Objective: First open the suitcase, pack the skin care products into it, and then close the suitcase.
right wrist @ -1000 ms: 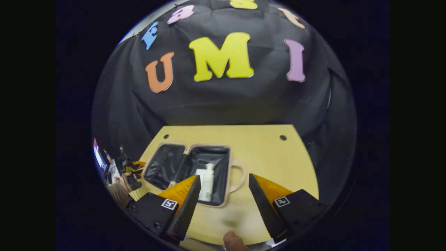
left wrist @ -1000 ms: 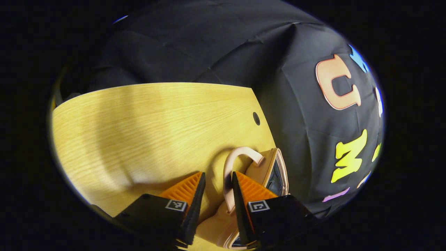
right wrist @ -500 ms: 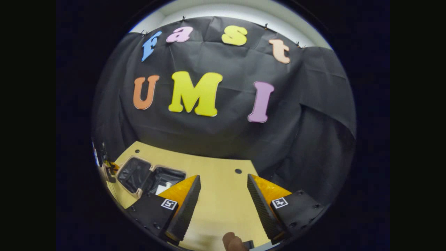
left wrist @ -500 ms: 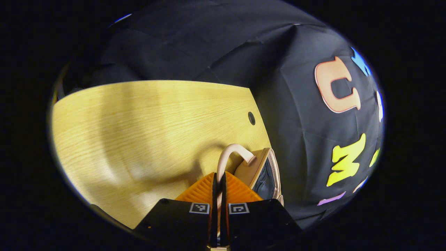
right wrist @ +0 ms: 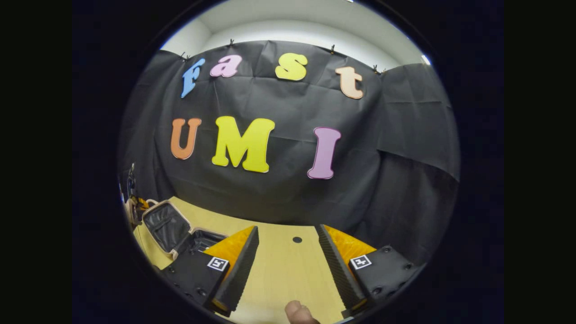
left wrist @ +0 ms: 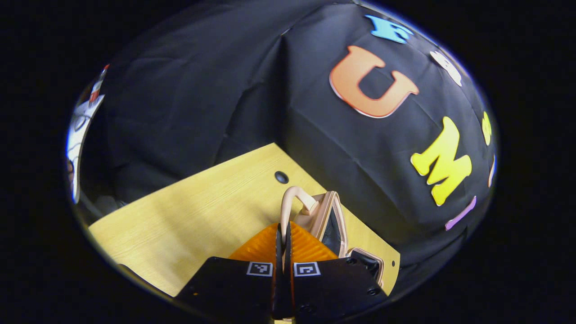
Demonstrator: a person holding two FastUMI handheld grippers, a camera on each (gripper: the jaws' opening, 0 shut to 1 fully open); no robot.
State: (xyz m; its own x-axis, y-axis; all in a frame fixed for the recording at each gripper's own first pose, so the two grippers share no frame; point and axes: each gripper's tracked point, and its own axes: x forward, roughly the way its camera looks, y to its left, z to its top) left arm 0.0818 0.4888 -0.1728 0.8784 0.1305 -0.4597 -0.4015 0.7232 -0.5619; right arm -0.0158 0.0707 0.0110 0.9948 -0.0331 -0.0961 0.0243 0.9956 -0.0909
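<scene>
In the left gripper view, the left tool (left wrist: pixel 283 240) is staying clenched on the suitcase's curved beige handle (left wrist: pixel 292 200), and the lid half (left wrist: pixel 330 216) is now tilting up higher off the wood-grain bench (left wrist: pixel 189 211) than a second ago. In the right gripper view, the right tool (right wrist: pixel 285 258) is hanging released over bare bench, while the suitcase (right wrist: pixel 168 225) is now sitting at the far left with its black-lined lid raised, the bottle no longer in sight.
</scene>
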